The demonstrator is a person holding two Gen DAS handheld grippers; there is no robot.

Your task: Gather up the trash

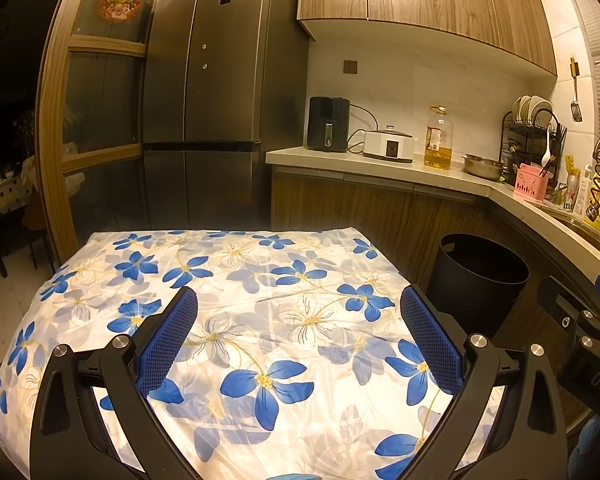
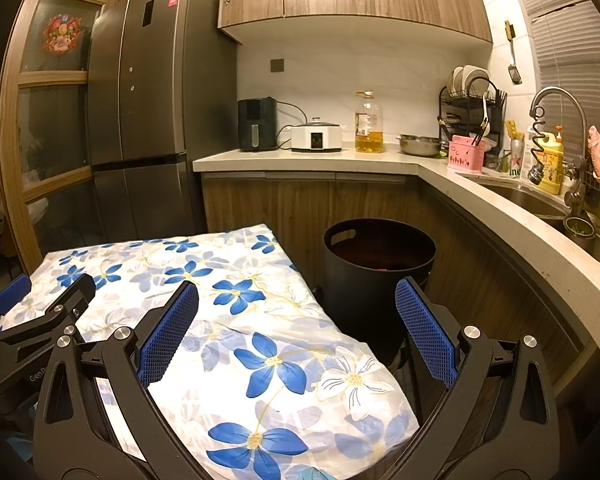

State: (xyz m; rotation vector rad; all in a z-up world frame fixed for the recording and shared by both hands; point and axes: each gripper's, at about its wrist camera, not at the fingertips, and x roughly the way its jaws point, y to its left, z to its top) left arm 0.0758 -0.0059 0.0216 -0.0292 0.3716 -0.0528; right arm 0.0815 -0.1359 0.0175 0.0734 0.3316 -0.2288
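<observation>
A round black trash bin (image 1: 478, 280) (image 2: 374, 280) stands on the floor just right of a small table draped in a white cloth with blue flowers (image 1: 236, 320) (image 2: 204, 300). My left gripper (image 1: 300, 312) hovers open above the middle of the cloth, with nothing between its blue pads. My right gripper (image 2: 298, 308) is open too, over the table's right edge, its right finger in front of the bin. I see a dark reddish inside in the bin and no loose trash on the cloth. Each gripper shows at the edge of the other's view.
A tall dark fridge (image 1: 216, 92) stands behind the table. The L-shaped counter (image 2: 300, 158) carries an air fryer (image 2: 257, 124), a white cooker (image 2: 317, 136), an oil bottle (image 2: 368, 124), a steel bowl, a dish rack and a sink (image 2: 540, 204). Wooden cabinets close in the right side.
</observation>
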